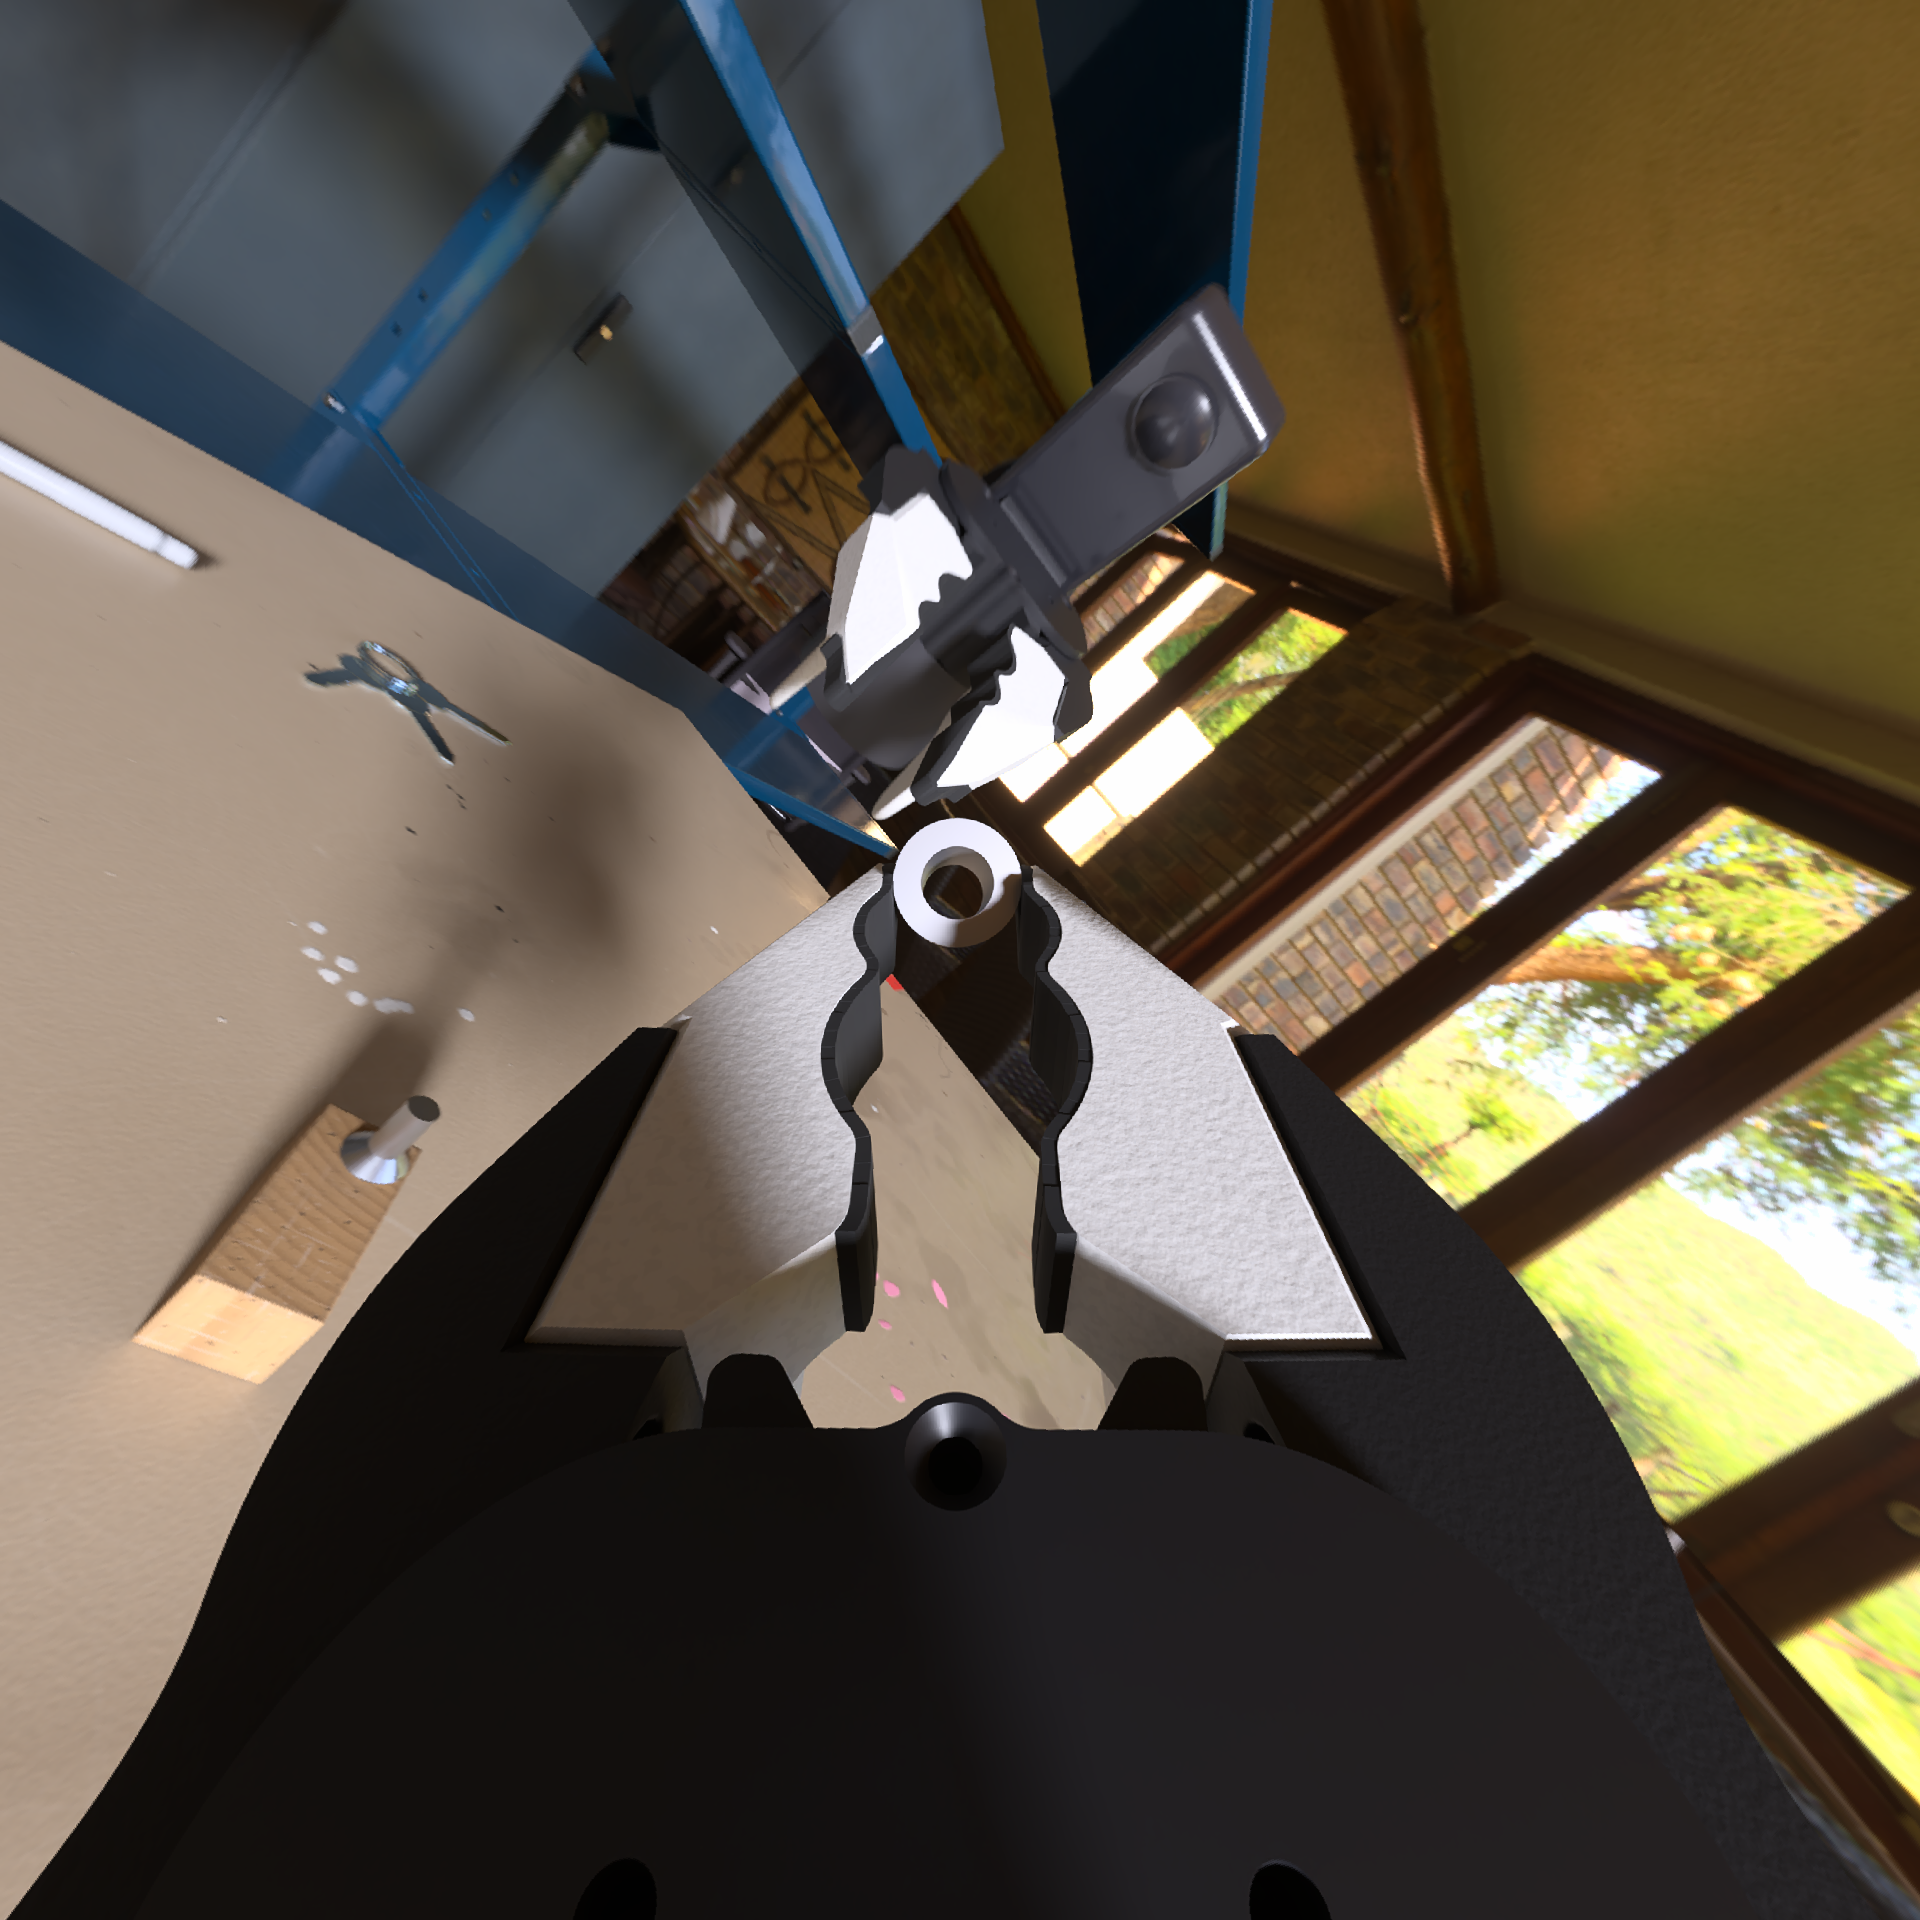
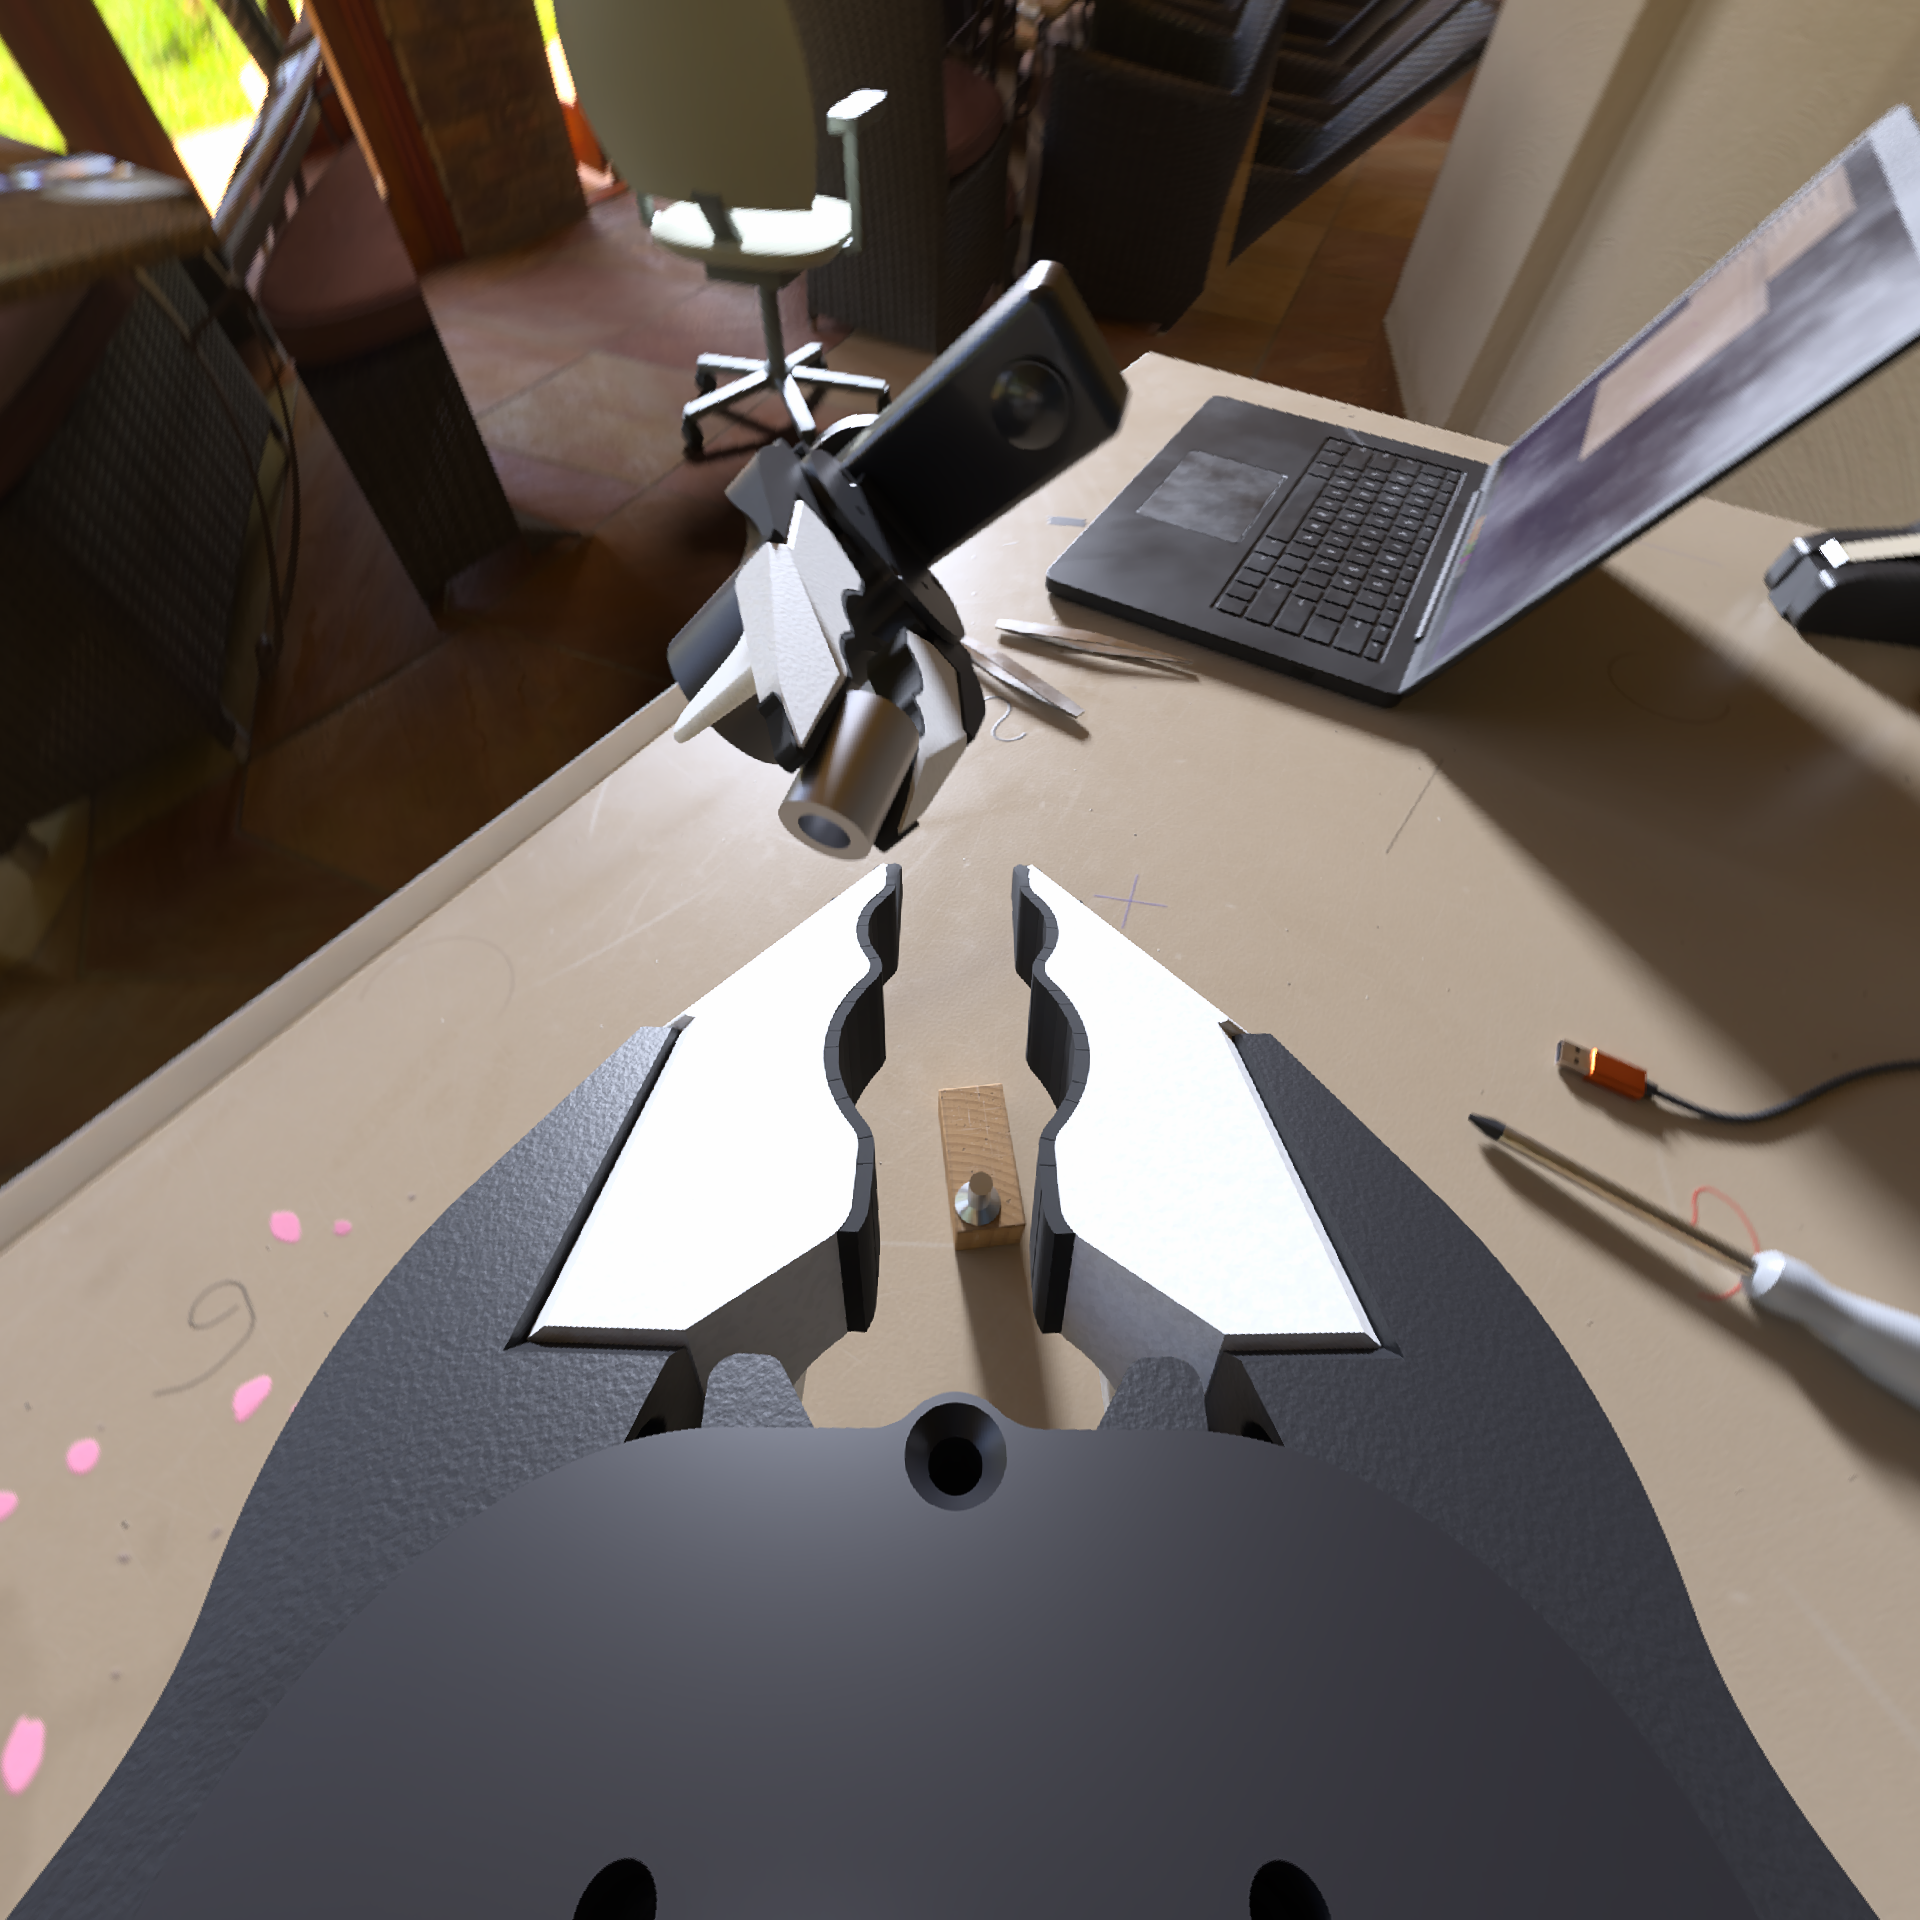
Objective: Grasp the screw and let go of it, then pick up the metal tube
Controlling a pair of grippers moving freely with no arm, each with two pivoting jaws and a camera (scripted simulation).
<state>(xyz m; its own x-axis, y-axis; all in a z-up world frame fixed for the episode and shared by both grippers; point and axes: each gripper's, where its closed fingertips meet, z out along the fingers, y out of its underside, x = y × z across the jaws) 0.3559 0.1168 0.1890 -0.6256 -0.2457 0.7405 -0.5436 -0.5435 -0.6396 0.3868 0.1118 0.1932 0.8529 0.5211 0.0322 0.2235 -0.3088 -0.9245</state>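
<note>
Left gripper [image 1: 958, 914] jaws clamping short grey metal tube [image 1: 957, 883], lifting it above desk [image 2: 1351, 883] edge. Right gripper [image 2: 956, 894] jaws released, hovering over silver screw [image 2: 980, 1193] standing in wooden block [image 2: 977, 1164], mid-desk.

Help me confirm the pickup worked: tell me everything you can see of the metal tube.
The metal tube is a short, thick-walled cylinder, brushed silver-grey with a dark round bore. It hangs in the air above the tan table, touching no surface. The left claw is shut on it, its dark fingertips pressing opposite sides, with one open end sticking out past the tips. In the left wrist view that end faces the camera as a pale ring.
</note>
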